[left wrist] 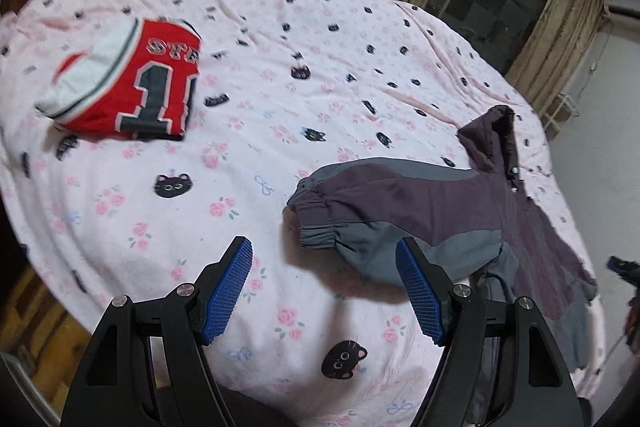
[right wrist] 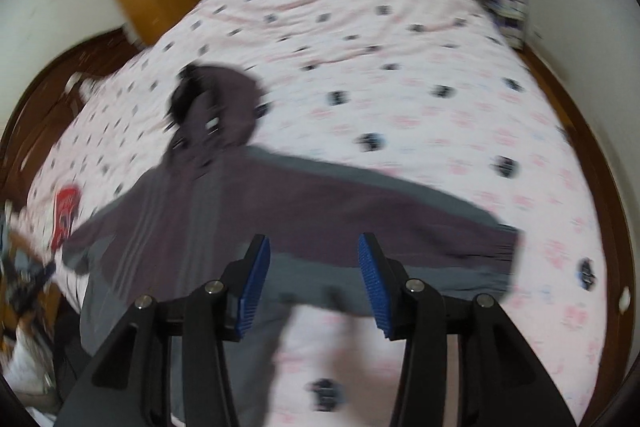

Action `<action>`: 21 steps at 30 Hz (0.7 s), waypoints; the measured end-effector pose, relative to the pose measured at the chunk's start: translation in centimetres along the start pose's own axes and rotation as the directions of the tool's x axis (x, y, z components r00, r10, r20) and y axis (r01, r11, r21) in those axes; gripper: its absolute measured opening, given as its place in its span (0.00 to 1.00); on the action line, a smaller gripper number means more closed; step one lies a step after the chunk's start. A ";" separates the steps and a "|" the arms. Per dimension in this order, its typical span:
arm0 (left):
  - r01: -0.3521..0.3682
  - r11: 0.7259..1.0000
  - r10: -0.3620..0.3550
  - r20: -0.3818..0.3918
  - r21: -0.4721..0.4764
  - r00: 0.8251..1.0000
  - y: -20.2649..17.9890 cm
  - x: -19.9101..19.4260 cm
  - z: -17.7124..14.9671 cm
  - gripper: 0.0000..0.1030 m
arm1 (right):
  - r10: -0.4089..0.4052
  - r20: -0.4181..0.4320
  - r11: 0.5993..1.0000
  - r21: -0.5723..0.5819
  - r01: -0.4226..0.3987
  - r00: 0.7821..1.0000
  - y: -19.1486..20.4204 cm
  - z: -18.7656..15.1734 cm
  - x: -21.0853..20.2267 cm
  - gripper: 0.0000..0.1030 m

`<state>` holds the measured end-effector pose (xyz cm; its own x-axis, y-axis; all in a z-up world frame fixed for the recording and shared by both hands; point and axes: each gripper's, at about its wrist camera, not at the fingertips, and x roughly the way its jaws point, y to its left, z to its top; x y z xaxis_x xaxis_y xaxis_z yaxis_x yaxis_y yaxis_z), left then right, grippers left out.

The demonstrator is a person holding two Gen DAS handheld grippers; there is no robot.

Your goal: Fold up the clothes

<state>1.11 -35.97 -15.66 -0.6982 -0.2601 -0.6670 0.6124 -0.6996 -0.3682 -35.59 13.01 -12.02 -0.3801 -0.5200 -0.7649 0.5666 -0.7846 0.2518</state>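
Left wrist view: the left tongs (left wrist: 324, 259) point down at a slant over the pink bedspread (left wrist: 248, 163), jaws standing well apart with nothing between the blue pads (left wrist: 228, 291). Just ahead of the right-hand pad lies the elastic cuff of one sleeve of a purple and grey hooded jacket (left wrist: 420, 203); the pad overlaps the grey cloth in this view, and whether it touches cannot be told. The jacket spreads away to the right of the tongs, its hood farthest off. Well ahead and to the left of the tongs lies a folded red jersey (left wrist: 132, 83), apart from the jacket. At the far right edge a bit of the other tool shows, blurred.

Right wrist view: the right tongs (right wrist: 314, 267) also slant downward, jaws parted and empty. The picture is blurred. The jacket's (right wrist: 280, 199) other sleeve stretches across just beyond both pads (right wrist: 374, 283), cuff off to the right; the body and hood lie ahead and to the left. The red jersey (right wrist: 66, 211) shows small, far to the left.
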 end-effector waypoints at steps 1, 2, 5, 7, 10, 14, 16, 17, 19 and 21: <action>0.026 1.000 -0.026 -0.015 -0.007 1.000 0.4 0.3 0.2 0.68 | 0.010 -0.009 1.000 -0.022 -0.010 1.000 1.3 -0.2 0.4 0.46; 0.035 0.999 -0.035 -0.026 -0.013 0.999 0.6 0.5 0.4 0.68 | 0.020 -0.019 0.999 -0.051 -0.020 1.000 2.8 -0.4 0.9 0.46; 0.064 0.997 -0.065 -0.044 -0.035 0.997 1.1 1.0 1.0 0.68 | 0.035 -0.052 0.989 -0.143 -0.042 0.998 7.5 -1.2 2.6 0.46; 0.081 0.995 -0.084 -0.055 -0.049 0.995 1.4 1.3 1.2 0.68 | 0.047 -0.074 0.980 -0.188 -0.060 0.996 10.1 -1.7 3.6 0.46; 0.108 0.992 -0.113 -0.076 -0.066 0.991 1.7 1.8 1.6 0.68 | 0.069 -0.109 0.968 -0.234 -0.093 0.992 13.2 -2.7 5.2 0.46; 0.154 0.986 -0.161 -0.108 -0.068 0.981 1.7 2.6 2.2 0.68 | 0.084 -0.141 0.953 -0.278 -0.121 0.986 16.2 -3.9 6.8 0.46; 0.185 0.980 -0.194 -0.133 -0.076 0.972 1.8 3.0 2.5 0.68 | 0.090 -0.152 0.949 -0.286 -0.131 0.984 17.0 -4.3 7.4 0.46; 0.200 0.976 -0.211 -0.150 -0.084 0.966 1.9 3.4 2.7 0.68 | 0.093 -0.157 0.948 -0.288 -0.136 0.983 17.4 -4.4 7.7 0.46; 0.230 0.968 -0.245 -0.182 -0.101 0.952 2.1 4.1 3.0 0.68 | 0.097 -0.167 0.946 -0.291 -0.143 0.981 17.9 -4.8 8.2 0.46; 0.252 0.960 -0.273 -0.206 -0.122 0.940 2.4 4.7 3.2 0.68 | 0.091 -0.171 0.943 -0.302 -0.140 0.981 18.3 -5.0 8.5 0.46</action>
<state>-1.94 -41.00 -17.61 -0.7465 0.0836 -0.6601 0.4574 -0.6561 -0.6003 -24.80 -4.07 -16.88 -0.1967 -0.5240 -0.8287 0.8085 -0.5649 0.1653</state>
